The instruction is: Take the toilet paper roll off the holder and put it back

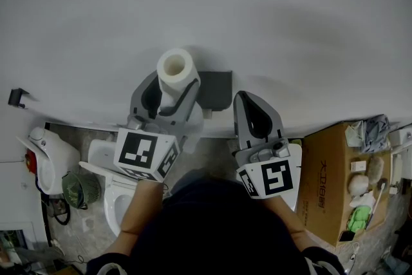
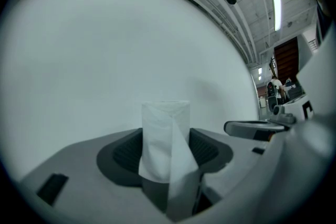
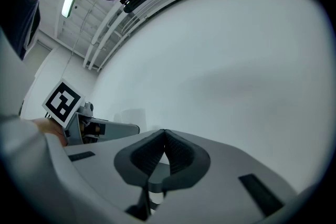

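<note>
Left tongs (image 1: 172, 91) hold roll (image 1: 175, 67) just beside holder (image 1: 217, 90).

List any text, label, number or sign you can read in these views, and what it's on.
Box: dark print on its side, too small and turned to read.
Left marker cube: a black-and-white square pattern, no words.
Right marker cube: the same kind of pattern, no words.
Roll: no print visible.
No readable text in any view.
</note>
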